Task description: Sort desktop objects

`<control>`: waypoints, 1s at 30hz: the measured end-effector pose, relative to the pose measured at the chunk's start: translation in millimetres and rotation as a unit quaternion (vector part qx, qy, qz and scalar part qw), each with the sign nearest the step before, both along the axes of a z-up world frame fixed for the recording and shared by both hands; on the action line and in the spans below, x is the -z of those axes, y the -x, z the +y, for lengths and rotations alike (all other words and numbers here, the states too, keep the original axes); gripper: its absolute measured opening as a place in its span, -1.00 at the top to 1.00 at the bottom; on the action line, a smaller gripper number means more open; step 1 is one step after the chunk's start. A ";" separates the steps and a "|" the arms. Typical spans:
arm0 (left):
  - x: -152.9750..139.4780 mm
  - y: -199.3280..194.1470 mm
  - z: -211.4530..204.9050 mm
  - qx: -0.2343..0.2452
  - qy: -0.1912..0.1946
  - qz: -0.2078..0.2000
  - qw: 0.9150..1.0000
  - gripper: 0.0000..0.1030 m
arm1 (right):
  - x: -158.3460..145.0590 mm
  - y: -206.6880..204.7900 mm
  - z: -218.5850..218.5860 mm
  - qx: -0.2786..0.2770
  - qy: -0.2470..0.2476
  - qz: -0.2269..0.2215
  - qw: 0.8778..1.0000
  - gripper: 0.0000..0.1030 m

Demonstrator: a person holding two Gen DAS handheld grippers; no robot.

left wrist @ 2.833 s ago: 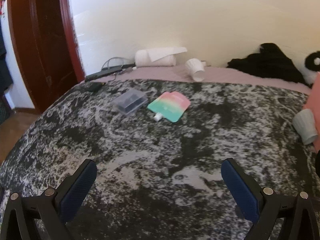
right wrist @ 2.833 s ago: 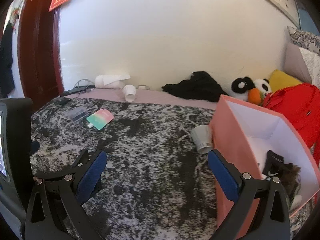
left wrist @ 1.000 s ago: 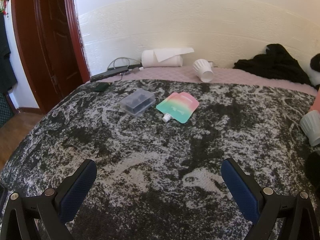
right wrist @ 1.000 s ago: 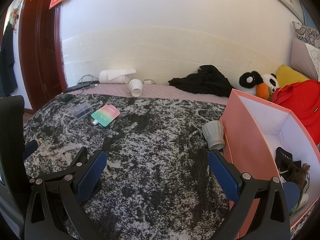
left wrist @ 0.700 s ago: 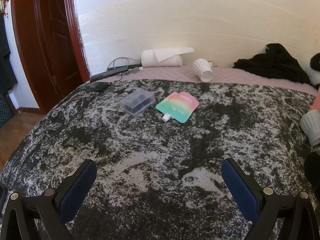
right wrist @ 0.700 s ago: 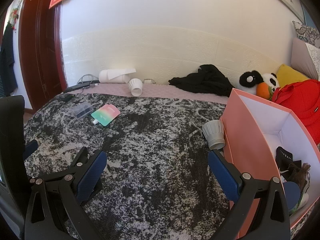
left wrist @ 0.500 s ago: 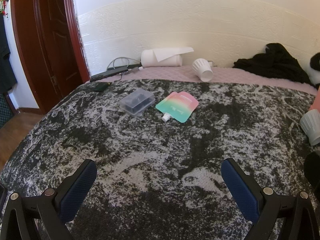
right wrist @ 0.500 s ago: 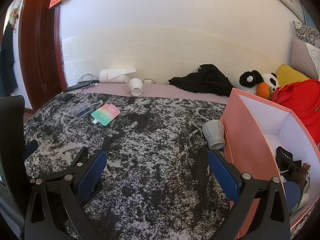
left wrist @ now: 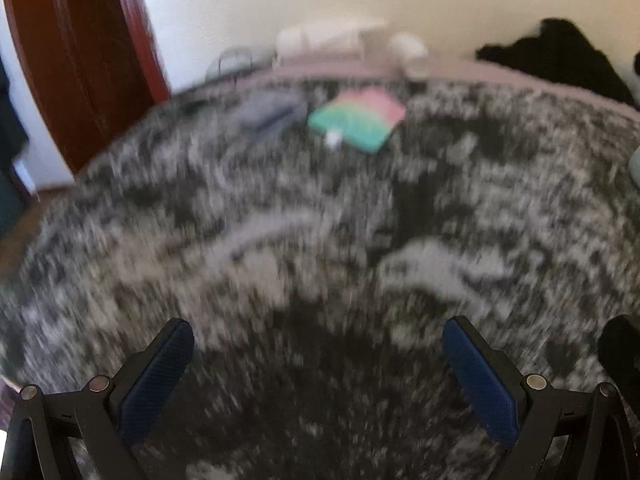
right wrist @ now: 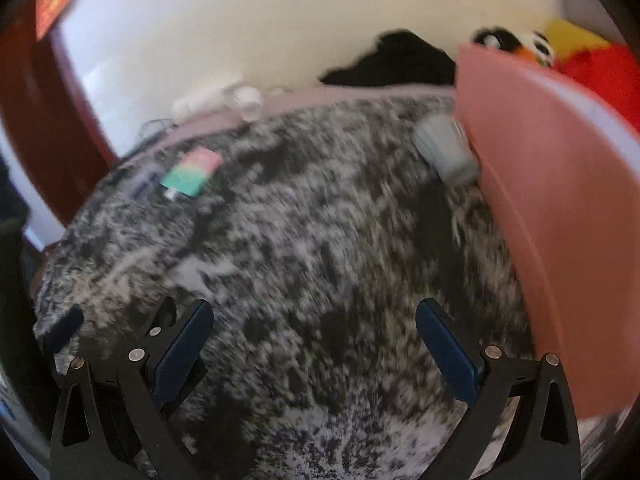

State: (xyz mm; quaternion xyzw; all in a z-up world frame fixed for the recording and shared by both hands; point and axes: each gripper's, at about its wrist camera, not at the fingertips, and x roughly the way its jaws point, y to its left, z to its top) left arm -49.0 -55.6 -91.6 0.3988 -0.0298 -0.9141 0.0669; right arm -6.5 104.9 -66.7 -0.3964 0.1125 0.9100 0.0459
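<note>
We hold the left gripper (left wrist: 316,364) and the right gripper (right wrist: 314,344) low over the near edge of the bed, above its black-and-white mottled blanket (left wrist: 320,240). On both, the blue-padded fingers (left wrist: 156,376) stand wide apart with nothing between them, which suits an approach rather than a carry.

Both views are motion-blurred, so fine detail is unreliable.

The loose items lie as follows:
- A flat pink-to-green gradient pouch with a white spout (left wrist: 358,120) lies towards the far-left corner of the blanket, spout pointing to the near side.
- A small grey translucent plastic case (left wrist: 268,114) lies just beside the pouch, on its left.
- A grey ribbed cup (right wrist: 446,150) lies on its side at the right edge of the blanket, against the wall of the tall pink open-topped box (right wrist: 540,208).
- A white cup (right wrist: 250,102) and a white paper roll (left wrist: 320,38) lie on the mauve strip along the far edge, by the wall.

We judge the box to be the collecting bin. Its interior is not visible here, so we cannot say what it holds. The pouch, case and cups remain outside it, each clear of its neighbours except the pouch–case pair, which will need a narrower finger placement.
</note>
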 end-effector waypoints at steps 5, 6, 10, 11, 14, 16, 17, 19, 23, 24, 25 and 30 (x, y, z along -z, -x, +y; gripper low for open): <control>-16.1 -9.6 -14.1 -0.020 -0.037 0.025 0.999 -0.99 | -13.9 -19.3 -7.5 0.012 -0.018 0.060 0.998 -0.99; -21.8 -12.4 -17.2 -0.024 -0.046 0.034 0.998 -0.99 | -21.7 -24.3 -8.6 0.015 -0.027 0.078 0.997 -0.99; -37.0 -21.3 -26.5 -0.042 -0.063 0.061 0.995 -0.99 | -50.7 -43.2 -9.1 0.026 -0.049 0.138 0.989 -0.99; -38.5 -21.2 -27.4 -0.045 -0.066 0.062 0.995 -0.99 | -56.3 -46.8 -8.3 0.028 -0.048 0.148 0.987 -0.99; -42.9 -23.3 -33.2 -0.052 -0.076 0.068 0.993 -0.99 | -70.4 -57.1 -4.7 0.034 -0.057 0.170 0.983 -0.99; -45.3 -26.6 -36.7 -0.061 -0.076 0.076 0.992 -0.99 | -75.3 -61.6 -3.4 0.033 -0.064 0.175 0.982 -0.99; -45.8 -28.1 -39.0 -0.067 -0.079 0.078 0.992 -0.99 | -75.6 -64.5 -2.6 0.032 -0.066 0.177 0.982 -0.99; -45.5 -31.3 -42.3 -0.073 -0.086 0.080 0.990 -0.99 | -74.6 -69.3 -1.2 0.033 -0.070 0.178 0.981 -0.99; -46.3 -37.3 -42.0 -0.078 -0.078 0.091 0.990 -0.99 | -77.2 -78.8 4.2 0.040 -0.071 0.188 0.979 -0.99; -46.6 -38.7 -41.0 -0.076 -0.076 0.092 0.990 -0.99 | -78.2 -80.8 6.2 0.042 -0.067 0.191 0.978 -0.99; -46.8 -40.1 -40.1 -0.074 -0.073 0.094 0.990 -0.99 | -79.2 -82.8 8.1 0.045 -0.063 0.194 0.978 -0.99; -46.3 -45.3 -41.3 -0.080 -0.073 0.096 0.989 -0.99 | -77.2 -85.3 13.0 0.052 -0.053 0.193 0.978 -0.99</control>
